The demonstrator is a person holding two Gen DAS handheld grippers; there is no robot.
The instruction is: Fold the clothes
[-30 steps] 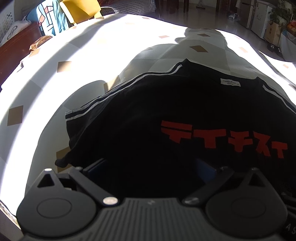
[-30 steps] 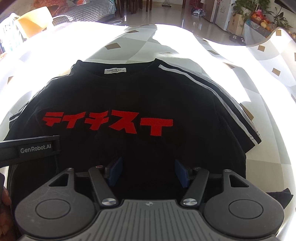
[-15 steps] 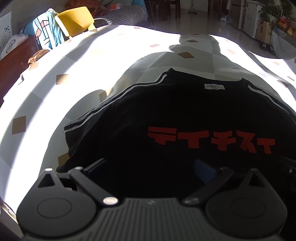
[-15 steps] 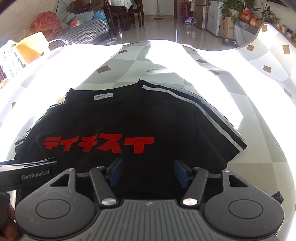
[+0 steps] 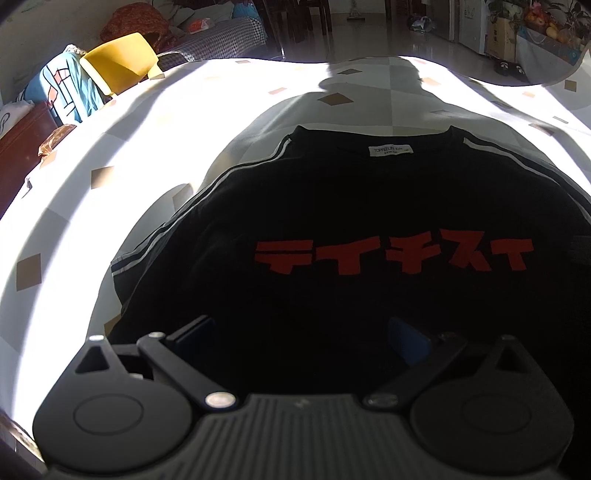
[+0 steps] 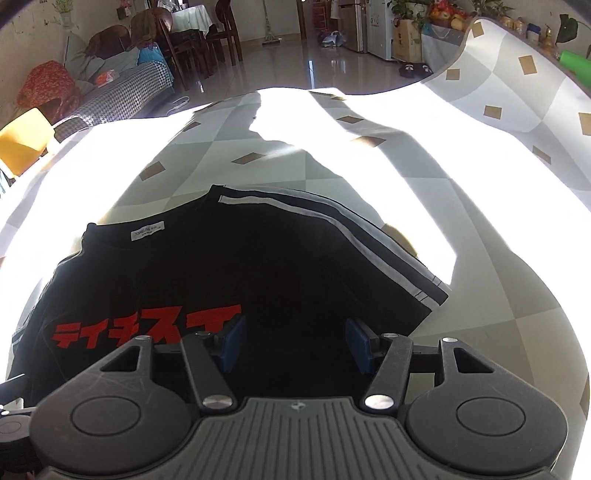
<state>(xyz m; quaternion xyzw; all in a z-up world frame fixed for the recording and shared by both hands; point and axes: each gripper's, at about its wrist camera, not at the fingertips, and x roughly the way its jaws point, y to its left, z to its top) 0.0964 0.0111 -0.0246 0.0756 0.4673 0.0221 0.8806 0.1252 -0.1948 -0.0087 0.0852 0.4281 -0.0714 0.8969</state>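
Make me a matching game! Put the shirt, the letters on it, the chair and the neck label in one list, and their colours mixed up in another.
Things:
1. shirt
2. letters
3. chair
4. label

Colours:
A. white
B. yellow
C. black
D. red

Pairs: 1-C, 2-D, 3-B, 4-A

Hard sunlight washes a white-and-grey checked cloth with small tan diamonds (image 6: 258, 155). At upper left, a yellow plastic chair (image 5: 118, 61) stands beside a houndstooth-covered sofa (image 6: 122, 98). Beyond, a glossy tiled floor (image 6: 288, 62) reaches dark wooden dining chairs (image 6: 221, 33).
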